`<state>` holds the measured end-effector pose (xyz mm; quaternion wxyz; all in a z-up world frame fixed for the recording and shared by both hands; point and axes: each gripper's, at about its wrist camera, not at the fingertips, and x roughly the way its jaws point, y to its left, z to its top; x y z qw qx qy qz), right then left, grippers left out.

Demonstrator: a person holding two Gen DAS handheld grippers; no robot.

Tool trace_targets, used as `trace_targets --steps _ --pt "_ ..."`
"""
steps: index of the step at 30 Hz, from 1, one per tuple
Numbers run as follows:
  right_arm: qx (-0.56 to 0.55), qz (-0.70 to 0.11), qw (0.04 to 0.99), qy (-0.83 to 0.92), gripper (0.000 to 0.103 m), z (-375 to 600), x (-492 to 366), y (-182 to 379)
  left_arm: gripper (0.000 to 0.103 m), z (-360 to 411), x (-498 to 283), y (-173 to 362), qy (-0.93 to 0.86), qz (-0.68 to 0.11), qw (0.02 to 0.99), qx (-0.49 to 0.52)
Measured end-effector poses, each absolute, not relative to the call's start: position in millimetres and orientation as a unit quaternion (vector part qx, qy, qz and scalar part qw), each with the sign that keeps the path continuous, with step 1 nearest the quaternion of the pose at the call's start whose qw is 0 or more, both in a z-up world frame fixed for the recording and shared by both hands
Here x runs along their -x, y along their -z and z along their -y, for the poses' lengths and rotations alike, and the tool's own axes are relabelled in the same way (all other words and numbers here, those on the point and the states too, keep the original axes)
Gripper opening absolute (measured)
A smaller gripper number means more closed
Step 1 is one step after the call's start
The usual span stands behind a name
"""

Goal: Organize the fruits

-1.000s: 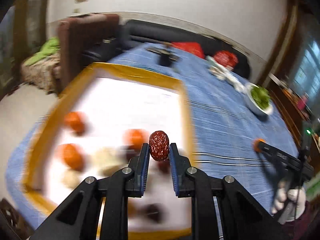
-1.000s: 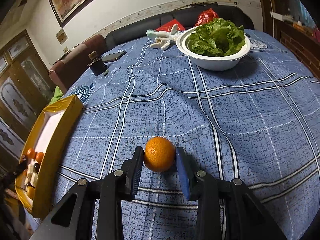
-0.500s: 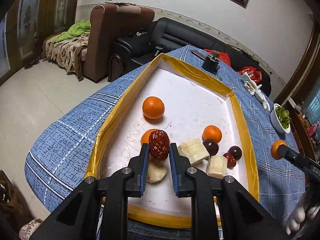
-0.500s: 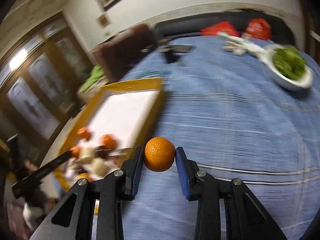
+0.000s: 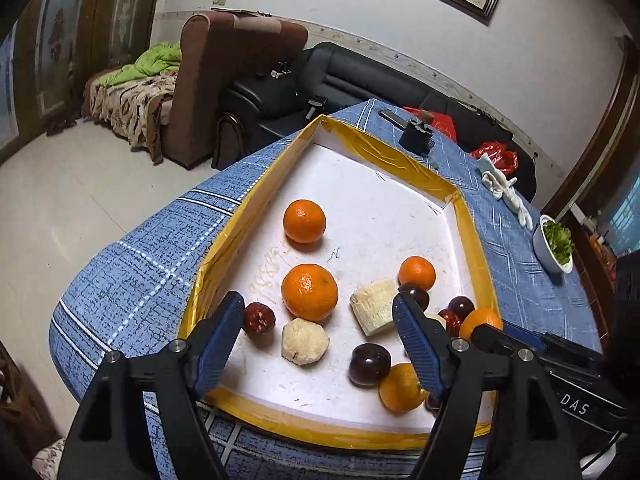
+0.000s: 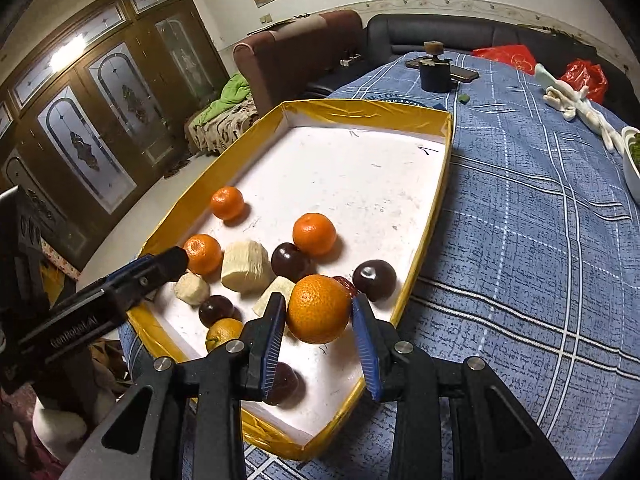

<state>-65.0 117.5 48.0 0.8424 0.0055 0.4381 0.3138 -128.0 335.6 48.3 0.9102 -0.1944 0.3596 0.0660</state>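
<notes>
Fruit-gathering nears its end on a table under a blue checked cloth (image 6: 520, 240). A yellow-rimmed white tray (image 5: 400, 156) takes up the cloth's 9 o'clock side in the right wrist view and already carries most of the haul. The left gripper (image 5: 318, 300) hangs over the tray's near end. Its jaws have just been opening and stand wide with nothing gripped between them. A wrinkled red date (image 5: 259, 318) lies on the tray floor just inside the left pad, at the tray's 7 o'clock corner, by the look of it freshly released. The right gripper (image 6: 319, 300) is narrow around an orange (image 6: 318, 308), pads on both its sides, poised above the tray's 5 o'clock end. That orange appears to be the last piece on its way in. Four oranges already rest in the tray, the largest (image 5: 309, 291) near its middle, another (image 5: 304, 221) toward 11 o'clock. Pale peeled chunks (image 5: 374, 306) sit among them, with dark plums (image 5: 369, 364) and a second red date (image 5: 448, 318) crowded toward 4 o'clock. No loose fruit shows on the cloth in either view. A bowl of greens (image 5: 554, 246) stands well apart at 3 o'clock. What seems left is setting down the held orange. The kinds lie mingled, so grouping them, if wanted, is not yet done.
</notes>
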Motion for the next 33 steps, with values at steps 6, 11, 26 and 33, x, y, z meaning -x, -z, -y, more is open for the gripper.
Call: trace_targets --steps 6,11,26,33 --pt "-0.013 -0.409 0.86 -0.304 0.057 -100.8 73.7 -59.2 0.077 -332.0 129.1 -50.0 -0.074 -0.363 0.908 0.197" --pt "-0.021 -0.396 0.871 -0.289 0.063 -86.0 81.5 -61.7 0.077 -322.6 129.9 -53.2 -0.078 -0.365 0.909 0.187" --pt "-0.038 -0.381 0.892 -0.24 0.073 -45.9 107.1 -52.7 0.087 -265.7 135.0 -59.9 -0.119 -0.371 0.916 0.094" --pt "-0.015 -0.364 0.9 -0.238 0.077 -44.3 121.6 -53.1 0.088 -246.3 135.1 -61.4 -0.122 -0.374 0.917 0.067"
